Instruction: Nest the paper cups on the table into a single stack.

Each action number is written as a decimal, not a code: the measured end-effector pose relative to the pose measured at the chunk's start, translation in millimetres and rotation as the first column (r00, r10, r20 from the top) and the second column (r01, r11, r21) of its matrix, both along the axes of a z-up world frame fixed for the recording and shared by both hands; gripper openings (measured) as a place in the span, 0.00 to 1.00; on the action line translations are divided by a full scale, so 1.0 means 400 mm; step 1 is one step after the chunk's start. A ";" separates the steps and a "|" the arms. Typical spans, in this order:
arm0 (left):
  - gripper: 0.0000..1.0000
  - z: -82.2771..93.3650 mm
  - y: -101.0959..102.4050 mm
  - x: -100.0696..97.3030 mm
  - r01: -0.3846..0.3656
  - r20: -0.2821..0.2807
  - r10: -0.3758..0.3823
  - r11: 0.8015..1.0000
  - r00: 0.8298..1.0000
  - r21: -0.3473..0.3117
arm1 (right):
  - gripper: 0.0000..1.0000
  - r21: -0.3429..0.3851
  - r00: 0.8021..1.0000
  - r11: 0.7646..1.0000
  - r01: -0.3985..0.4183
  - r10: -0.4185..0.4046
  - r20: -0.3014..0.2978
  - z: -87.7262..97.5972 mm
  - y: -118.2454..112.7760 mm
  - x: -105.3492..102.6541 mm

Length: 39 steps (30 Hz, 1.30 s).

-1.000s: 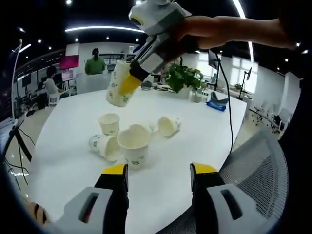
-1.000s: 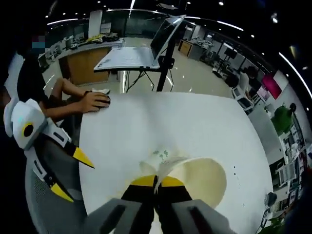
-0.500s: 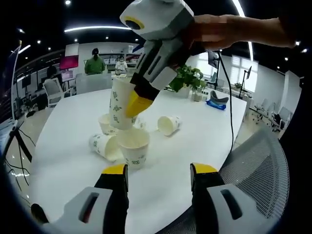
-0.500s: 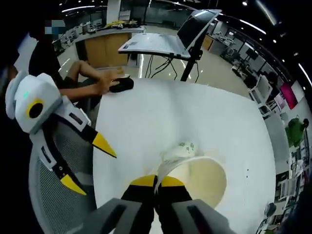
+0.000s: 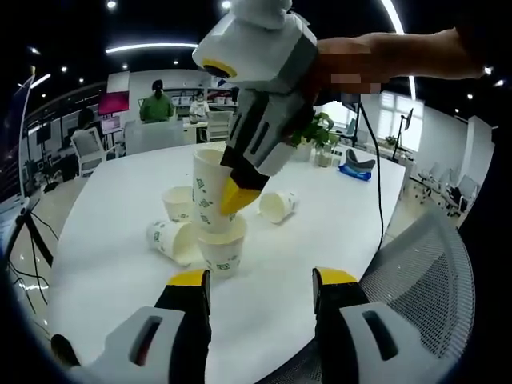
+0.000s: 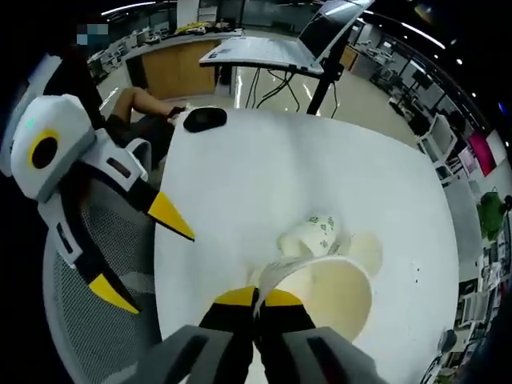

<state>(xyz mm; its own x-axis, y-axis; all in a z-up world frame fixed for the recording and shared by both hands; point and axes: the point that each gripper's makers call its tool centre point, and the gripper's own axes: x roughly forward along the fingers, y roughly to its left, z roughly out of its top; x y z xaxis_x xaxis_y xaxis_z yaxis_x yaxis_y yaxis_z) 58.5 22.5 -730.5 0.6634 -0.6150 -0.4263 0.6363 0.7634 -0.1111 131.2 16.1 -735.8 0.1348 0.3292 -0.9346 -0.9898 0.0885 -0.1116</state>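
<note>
In the left gripper view my right gripper [image 5: 234, 192] comes down from the top, shut on the rim of a white paper cup [image 5: 206, 194] with green print. That cup's base sits at the mouth of an upright cup [image 5: 223, 251]. Around it are another upright cup [image 5: 178, 204] and two cups on their sides [image 5: 170, 240] [image 5: 276, 206]. My left gripper [image 5: 262, 280] stands open near the table's front edge, holding nothing. In the right gripper view my right gripper [image 6: 256, 298] pinches the held cup's [image 6: 324, 298] rim, a lying cup [image 6: 312, 236] shows beyond, and the open left gripper [image 6: 140, 254] is at the left.
The round white table [image 5: 104, 240] has a grey mesh chair [image 5: 416, 272] at its near right edge. A potted plant [image 5: 308, 128] and a blue object [image 5: 354, 172] stand at the far side. A black mouse [image 6: 205, 118] lies on the table's edge near a laptop stand [image 6: 280, 48].
My right gripper has brought the held cup down and nearer, from above the group to the mouth of the upright cup. The left gripper has stayed put and open.
</note>
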 end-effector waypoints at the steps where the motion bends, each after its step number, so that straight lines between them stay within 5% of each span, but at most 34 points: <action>1: 0.50 0.000 0.000 0.000 0.000 0.000 0.000 1.000 1.000 -0.001 | 0.00 -0.004 1.000 1.000 -0.002 0.002 -0.001 -0.004 -0.001 -0.001; 28: 0.50 -0.005 -0.002 -0.002 0.007 -0.005 -0.007 1.000 1.000 0.005 | 0.00 -0.070 0.999 0.997 -0.035 0.033 -0.028 -0.075 -0.008 -0.011; 39: 0.49 -0.009 -0.006 -0.005 0.017 -0.011 -0.017 1.000 1.000 0.008 | 0.03 -0.072 0.999 0.997 -0.041 0.039 -0.032 -0.064 -0.002 -0.020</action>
